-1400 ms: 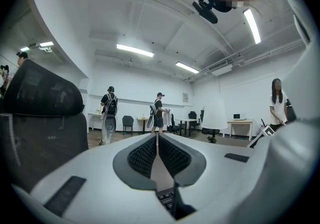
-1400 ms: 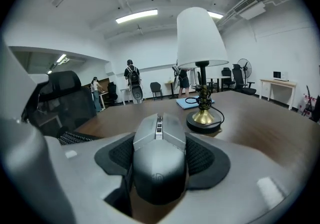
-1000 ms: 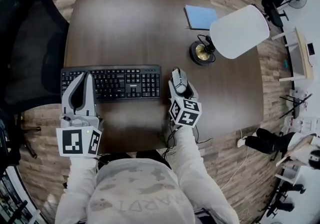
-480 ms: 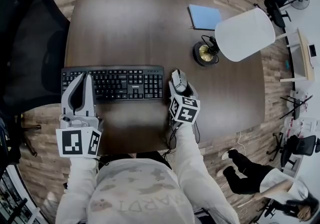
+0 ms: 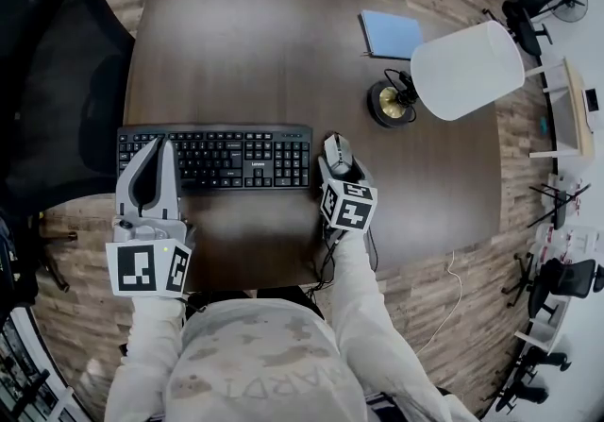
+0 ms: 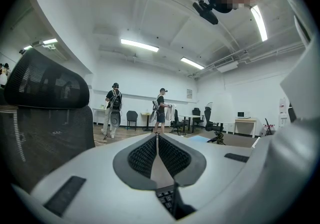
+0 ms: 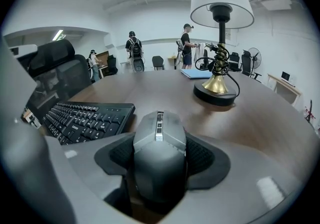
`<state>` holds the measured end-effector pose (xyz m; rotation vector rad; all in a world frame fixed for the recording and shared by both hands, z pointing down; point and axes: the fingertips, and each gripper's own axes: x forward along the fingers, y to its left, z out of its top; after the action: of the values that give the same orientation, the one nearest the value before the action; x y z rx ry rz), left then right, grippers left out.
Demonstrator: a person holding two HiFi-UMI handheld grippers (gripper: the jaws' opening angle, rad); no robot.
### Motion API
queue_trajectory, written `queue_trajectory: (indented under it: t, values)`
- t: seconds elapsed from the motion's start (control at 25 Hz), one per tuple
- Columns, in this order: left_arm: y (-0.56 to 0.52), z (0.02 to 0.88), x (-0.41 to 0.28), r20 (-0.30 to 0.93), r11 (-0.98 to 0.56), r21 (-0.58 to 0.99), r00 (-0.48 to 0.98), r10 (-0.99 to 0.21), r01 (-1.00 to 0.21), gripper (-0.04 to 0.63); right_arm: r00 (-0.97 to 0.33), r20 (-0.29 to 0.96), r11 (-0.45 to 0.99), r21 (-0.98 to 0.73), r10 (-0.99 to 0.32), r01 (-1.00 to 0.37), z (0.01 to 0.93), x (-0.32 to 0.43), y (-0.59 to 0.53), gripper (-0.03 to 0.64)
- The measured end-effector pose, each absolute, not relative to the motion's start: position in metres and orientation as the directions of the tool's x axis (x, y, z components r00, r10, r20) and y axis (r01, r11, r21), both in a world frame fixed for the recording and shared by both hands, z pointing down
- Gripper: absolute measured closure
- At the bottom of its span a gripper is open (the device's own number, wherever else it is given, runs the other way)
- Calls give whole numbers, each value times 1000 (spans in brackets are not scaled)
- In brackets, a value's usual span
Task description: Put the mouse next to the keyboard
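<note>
A grey mouse sits just right of the black keyboard on the dark wooden table. My right gripper is shut on the mouse, one jaw on each side. In the right gripper view the mouse fills the space between the ribbed pads, and the keyboard lies to its left. My left gripper is shut and holds nothing, its tips over the keyboard's left end. In the left gripper view its pads meet, with a few keys showing below.
A table lamp with a white shade and brass base stands right of the mouse, seen close in the right gripper view. A blue notebook lies at the far right. A black mesh chair is at the table's left. People stand far off.
The right gripper and the mouse have barely moved. A person who crossed the floor at the lower right has left the view. The left gripper has stayed in place.
</note>
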<state>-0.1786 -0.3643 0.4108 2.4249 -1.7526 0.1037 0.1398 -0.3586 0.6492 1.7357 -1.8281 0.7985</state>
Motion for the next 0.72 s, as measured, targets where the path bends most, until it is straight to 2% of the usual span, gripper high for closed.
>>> queue_trajectory:
  t: [0.52, 0.72]
  values:
    - [-358, 409, -175, 139, -302, 73, 309, -941, -951, 577, -73, 711, 39, -64, -699, -997, 649, 139, -358, 291]
    - [-351, 406, -175, 133, -294, 69, 301, -945, -953, 577, -109, 666, 54, -103, -738, -993, 631, 133, -356, 279]
